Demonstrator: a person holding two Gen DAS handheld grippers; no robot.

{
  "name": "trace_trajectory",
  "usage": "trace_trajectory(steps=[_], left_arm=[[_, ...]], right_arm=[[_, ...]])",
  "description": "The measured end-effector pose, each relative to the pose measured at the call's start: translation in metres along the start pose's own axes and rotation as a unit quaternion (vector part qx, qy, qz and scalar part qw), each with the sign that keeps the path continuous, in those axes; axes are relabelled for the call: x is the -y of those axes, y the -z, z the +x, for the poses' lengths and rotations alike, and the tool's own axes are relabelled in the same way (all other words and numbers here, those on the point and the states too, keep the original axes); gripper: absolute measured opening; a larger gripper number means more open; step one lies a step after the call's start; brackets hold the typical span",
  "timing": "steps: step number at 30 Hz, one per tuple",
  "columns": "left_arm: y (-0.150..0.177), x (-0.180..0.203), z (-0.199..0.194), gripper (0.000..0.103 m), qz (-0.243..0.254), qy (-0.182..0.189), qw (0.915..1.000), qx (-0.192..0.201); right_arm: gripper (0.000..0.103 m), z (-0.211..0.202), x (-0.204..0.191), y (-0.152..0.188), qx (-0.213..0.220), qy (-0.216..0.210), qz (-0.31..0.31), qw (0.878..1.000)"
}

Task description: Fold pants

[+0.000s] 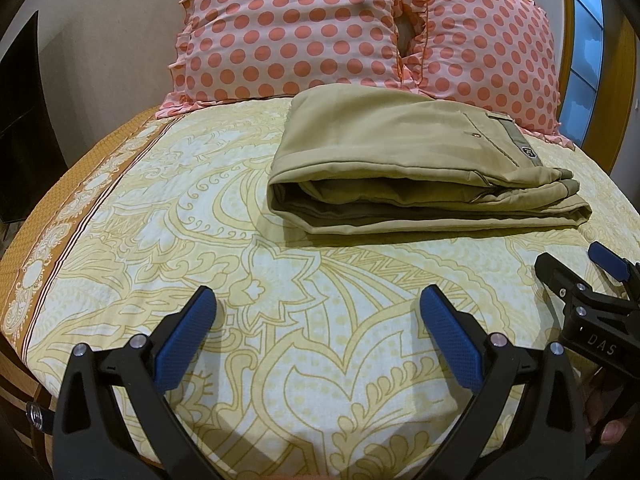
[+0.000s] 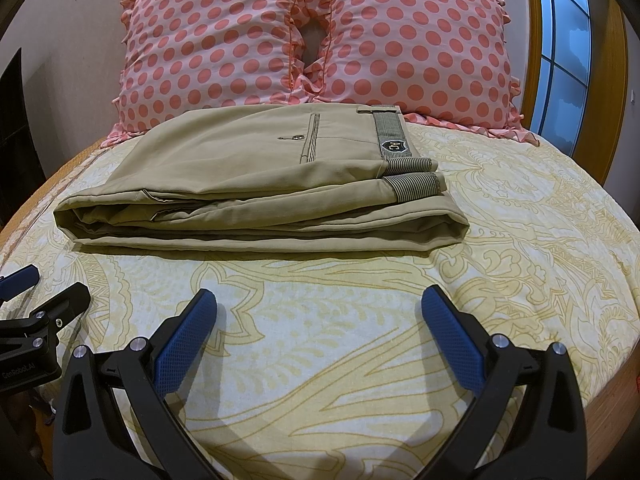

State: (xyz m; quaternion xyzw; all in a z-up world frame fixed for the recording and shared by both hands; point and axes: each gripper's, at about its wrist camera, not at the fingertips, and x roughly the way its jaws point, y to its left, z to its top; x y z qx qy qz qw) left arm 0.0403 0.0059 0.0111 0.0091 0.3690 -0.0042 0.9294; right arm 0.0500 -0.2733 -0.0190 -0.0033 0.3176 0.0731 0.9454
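Black left gripper with blue textured pads (image 1: 318,300) fills the bottom of the left wrist view, jaws spread wide, nothing between them, only the yellow-and-white paisley bedsheet (image 1: 248,280) underneath. Same story for the black right gripper with blue pads (image 2: 319,302) at the bottom of the right wrist view: wide open, holding nothing. Each gripper also shows at the edge of the other's view, low right in the left view, low left in the right view.

Khaki cotton pants (image 2: 256,184) sit centre frame in the right view, centre-right in the left view, well apart from both grippers. They lie as a compact stacked rectangle, several layers visible along the near edge, striped grey waistband (image 2: 394,136) with a dark badge on top at the right end, back pocket with button facing up. Two pink pillows with coral polka dots (image 2: 304,36) stand just behind, upper frame.

Judgement: folding looks finished. Edges fairly even, slight bulge at the lower left fold. Nothing obvious left except maybe a smoothing pat.
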Motion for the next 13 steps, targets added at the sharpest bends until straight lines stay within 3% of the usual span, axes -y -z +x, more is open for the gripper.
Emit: trace_trajectory(steps=[13], left_arm=[[0.0006, 0.0007, 0.0003, 0.101, 0.0, -0.001, 1.0, 0.0]], right_arm=[[0.102, 0.0005, 0.0002, -0.0005, 0.002, 0.0, -0.001, 1.0]])
